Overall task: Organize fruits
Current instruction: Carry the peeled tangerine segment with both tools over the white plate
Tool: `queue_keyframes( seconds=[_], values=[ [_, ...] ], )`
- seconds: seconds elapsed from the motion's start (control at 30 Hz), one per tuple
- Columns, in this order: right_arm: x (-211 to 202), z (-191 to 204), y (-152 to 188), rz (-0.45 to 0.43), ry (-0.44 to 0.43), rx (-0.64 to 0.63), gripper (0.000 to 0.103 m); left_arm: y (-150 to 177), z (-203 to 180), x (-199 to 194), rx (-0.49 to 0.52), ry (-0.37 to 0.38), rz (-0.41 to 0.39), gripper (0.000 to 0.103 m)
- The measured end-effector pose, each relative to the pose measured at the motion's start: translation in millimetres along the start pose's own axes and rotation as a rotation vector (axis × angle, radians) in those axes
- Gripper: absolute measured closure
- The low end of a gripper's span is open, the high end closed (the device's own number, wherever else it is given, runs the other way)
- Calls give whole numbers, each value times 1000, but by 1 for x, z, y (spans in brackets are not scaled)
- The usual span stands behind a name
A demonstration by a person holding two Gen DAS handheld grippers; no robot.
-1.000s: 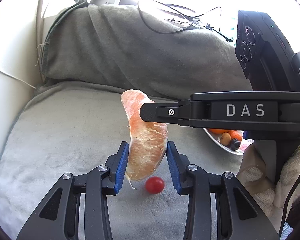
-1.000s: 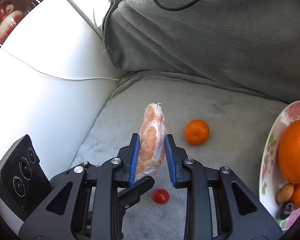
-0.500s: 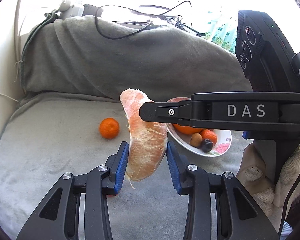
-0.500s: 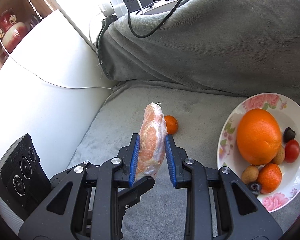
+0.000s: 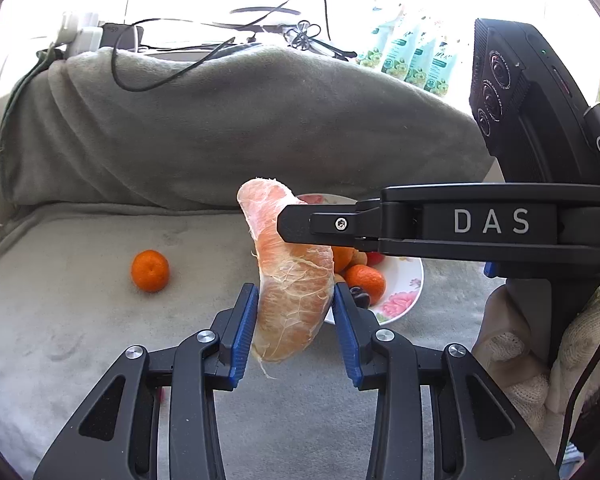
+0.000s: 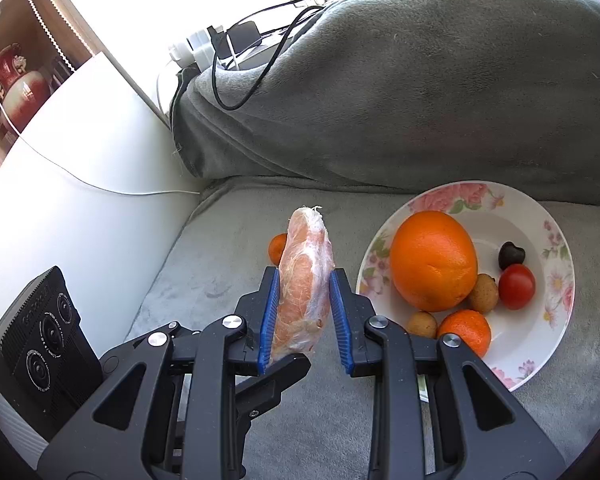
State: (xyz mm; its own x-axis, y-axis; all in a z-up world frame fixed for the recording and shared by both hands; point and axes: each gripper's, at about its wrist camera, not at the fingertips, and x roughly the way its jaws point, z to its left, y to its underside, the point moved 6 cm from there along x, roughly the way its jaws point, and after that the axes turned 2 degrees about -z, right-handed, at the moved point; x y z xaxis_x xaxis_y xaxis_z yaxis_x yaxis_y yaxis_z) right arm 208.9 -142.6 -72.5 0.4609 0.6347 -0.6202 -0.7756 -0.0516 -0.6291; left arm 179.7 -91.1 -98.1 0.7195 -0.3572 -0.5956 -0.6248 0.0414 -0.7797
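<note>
A peeled pomelo segment (image 5: 292,296) hangs in the air between both grippers. My left gripper (image 5: 294,320) has its blue pads on either side of it. My right gripper (image 6: 303,312) is shut on the same segment (image 6: 304,280); its finger (image 5: 320,224) crosses the left wrist view. A flowered plate (image 6: 556,292) at the right holds a large orange (image 6: 432,260), a mandarin, a cherry tomato (image 6: 517,286), small brown fruits and a dark fruit. A loose mandarin (image 5: 150,271) lies on the grey blanket to the left of the plate.
A grey blanket covers the seat (image 5: 80,320) and a raised back cushion (image 6: 420,92). Cables and a power strip (image 6: 204,48) lie behind it. A white wall panel (image 6: 80,200) borders the left side. A gloved hand (image 5: 540,360) holds the right gripper.
Both grippers have swung right with the segment. The plate has come fully into view and the cherry tomato on the blanket has dropped out of sight.
</note>
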Motion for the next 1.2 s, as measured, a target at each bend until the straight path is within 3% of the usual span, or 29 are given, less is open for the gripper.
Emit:
queue_keyframes(
  seconds=[0.77,1.2],
  values=[
    [-39,-61,-6,-44,56,69,76,-20,-57,42,66,64,34,67],
    [-46,-91,-13,-53,75,107,76,-21,-70,57,81,81,48,67]
  ],
)
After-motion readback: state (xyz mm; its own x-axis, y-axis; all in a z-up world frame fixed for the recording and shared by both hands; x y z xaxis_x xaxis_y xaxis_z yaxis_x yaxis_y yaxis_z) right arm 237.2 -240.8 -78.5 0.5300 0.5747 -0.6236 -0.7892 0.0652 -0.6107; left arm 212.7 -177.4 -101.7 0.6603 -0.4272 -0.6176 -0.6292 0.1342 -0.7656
